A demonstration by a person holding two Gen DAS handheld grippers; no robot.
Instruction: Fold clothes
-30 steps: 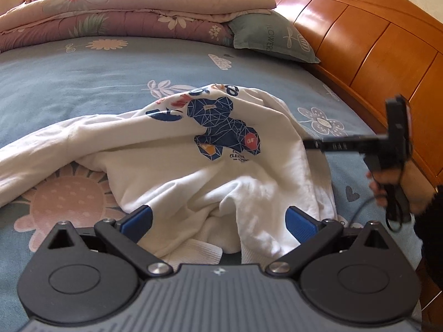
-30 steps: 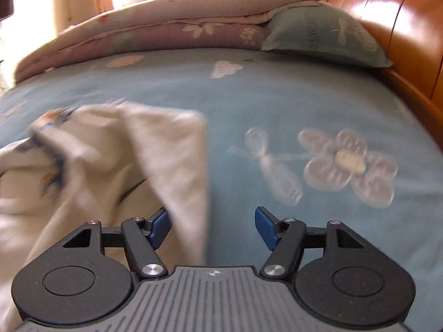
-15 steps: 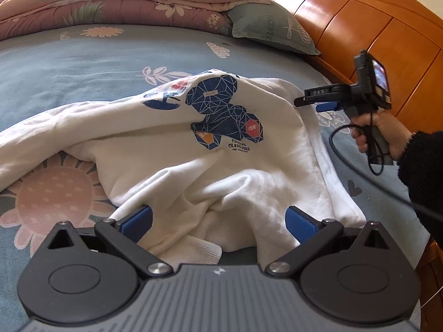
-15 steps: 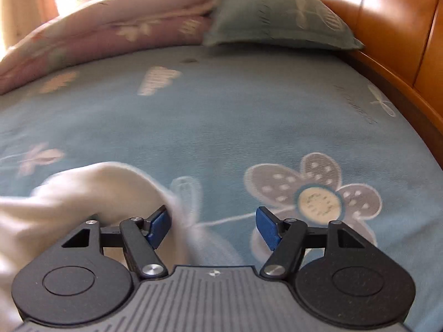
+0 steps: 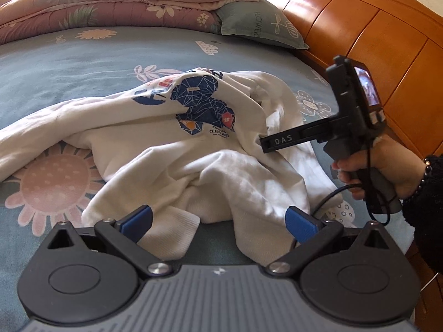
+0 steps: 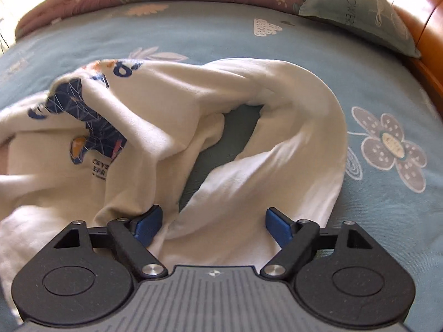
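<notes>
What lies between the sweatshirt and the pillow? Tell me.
Only bare blue floral sheet separates the sweatshirt from the pillow; the right wrist view shows it.

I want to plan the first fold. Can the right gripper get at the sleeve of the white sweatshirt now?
Probably yes. The right gripper is opening, and the sleeve lies just ahead between its fingers, with nothing over it.
</notes>
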